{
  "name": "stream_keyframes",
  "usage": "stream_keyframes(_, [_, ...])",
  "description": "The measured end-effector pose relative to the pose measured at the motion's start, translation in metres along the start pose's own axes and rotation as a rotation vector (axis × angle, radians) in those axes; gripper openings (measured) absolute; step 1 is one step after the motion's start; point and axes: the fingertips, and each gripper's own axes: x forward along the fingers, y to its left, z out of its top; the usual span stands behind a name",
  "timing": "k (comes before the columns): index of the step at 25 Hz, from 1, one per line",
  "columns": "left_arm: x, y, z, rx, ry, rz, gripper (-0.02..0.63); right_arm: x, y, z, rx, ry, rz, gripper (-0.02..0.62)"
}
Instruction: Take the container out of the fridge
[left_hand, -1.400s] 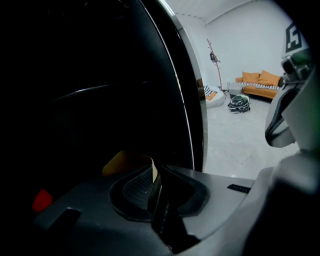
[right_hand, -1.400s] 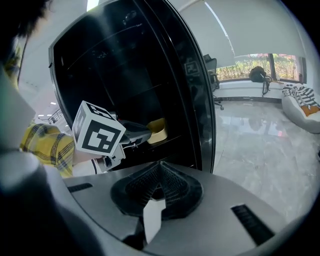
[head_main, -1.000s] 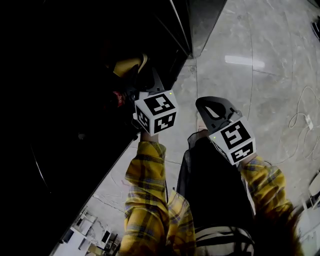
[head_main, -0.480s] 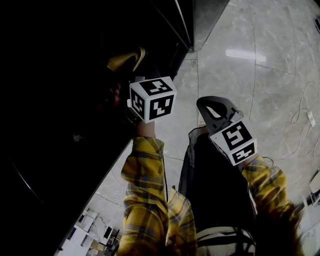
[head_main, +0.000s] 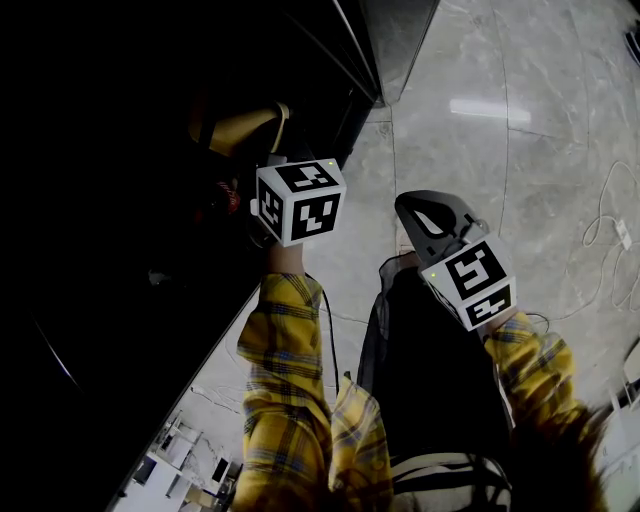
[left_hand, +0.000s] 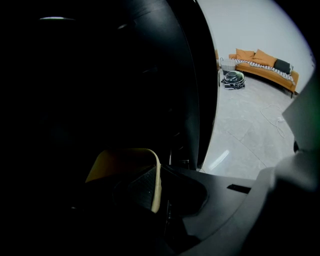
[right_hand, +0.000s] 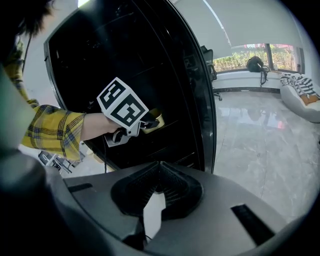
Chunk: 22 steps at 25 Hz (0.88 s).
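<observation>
A yellow container (head_main: 240, 128) sits inside the dark fridge (head_main: 120, 200), which stands open. My left gripper (head_main: 264, 165) reaches into the fridge. Its jaws have just been closing and now pinch the container's pale rim (left_hand: 157, 175), one pad inside the container (left_hand: 122, 162) and one outside. From the right gripper view, the left gripper (right_hand: 150, 121) is at the container (right_hand: 156, 119) on a fridge shelf. My right gripper (head_main: 422, 207) hangs over the marble floor, well clear of the fridge, shut and holding nothing (right_hand: 157, 164).
A red-capped item (head_main: 228, 198) stands in the fridge just below the container. The fridge's curved black door edge (right_hand: 207, 100) is to the right of the opening. Cables (head_main: 605, 235) lie on the floor at right. An orange sofa (left_hand: 262, 62) stands far off.
My left gripper tilted and edged a little further into the fridge, and its jaws came together on the container's rim. The right gripper stayed where it was.
</observation>
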Motion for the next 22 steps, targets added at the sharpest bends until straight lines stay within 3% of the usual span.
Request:
stream_keyframes(13, [-0.034, -0.036, 0.006, 0.102, -0.062, -0.054, 0.032, -0.035, 0.001, 0.008, -0.028, -0.042, -0.047, 0.028])
stream_keyframes(22, [-0.093, -0.071, 0.009, 0.201, -0.118, -0.127, 0.032, -0.077, 0.017, 0.014, -0.066, -0.07, -0.075, 0.029])
